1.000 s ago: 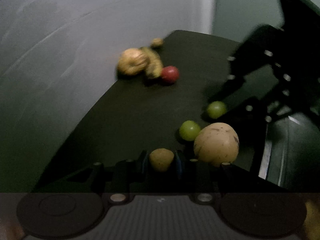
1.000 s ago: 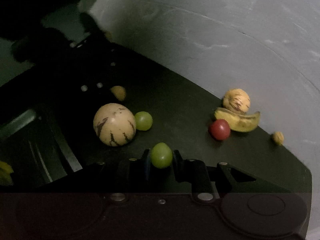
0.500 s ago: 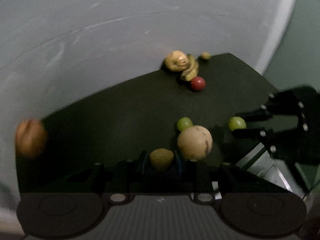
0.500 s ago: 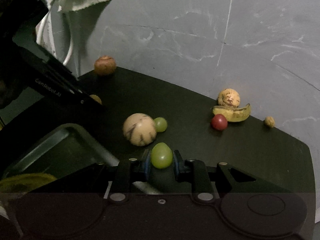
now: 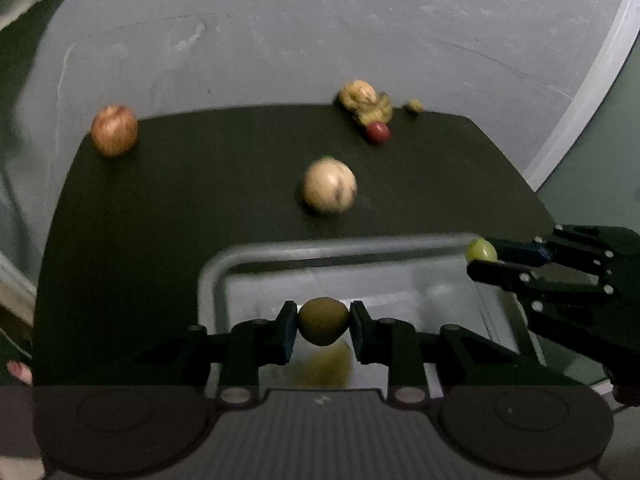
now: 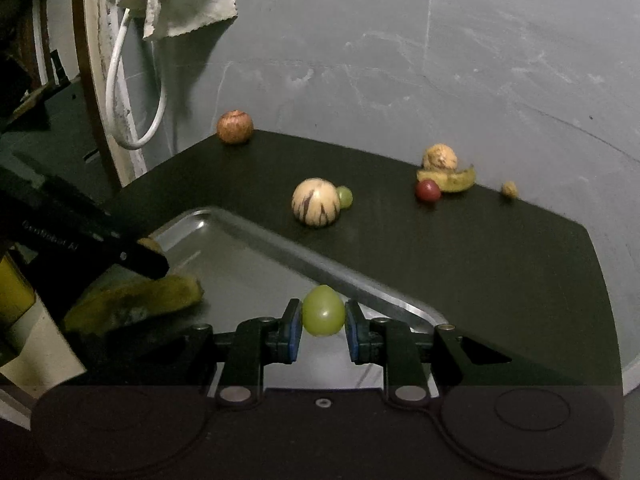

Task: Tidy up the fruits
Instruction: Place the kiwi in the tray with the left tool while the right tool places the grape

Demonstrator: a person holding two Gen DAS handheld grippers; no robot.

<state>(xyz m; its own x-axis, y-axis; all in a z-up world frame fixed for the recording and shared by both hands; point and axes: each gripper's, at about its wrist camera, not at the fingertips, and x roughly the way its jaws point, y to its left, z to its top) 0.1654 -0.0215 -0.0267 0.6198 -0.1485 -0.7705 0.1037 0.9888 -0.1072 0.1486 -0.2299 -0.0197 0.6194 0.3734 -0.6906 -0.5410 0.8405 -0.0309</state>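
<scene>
Both tongs have swung over the steel tray (image 5: 224, 272). Left wrist view: left tongs (image 5: 323, 322) clench a small, firm, light brownish fruit (image 5: 323, 320) across its middle. Right wrist view: right tongs (image 6: 322, 320) clench a slippery, crushable green grape (image 6: 322, 315) above the tray's rim.

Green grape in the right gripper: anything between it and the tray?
Nothing visible. The green grape is pinched in the right gripper right at the metal tray's rim, with bare tray floor just beyond; the banana lies farther left.
</scene>
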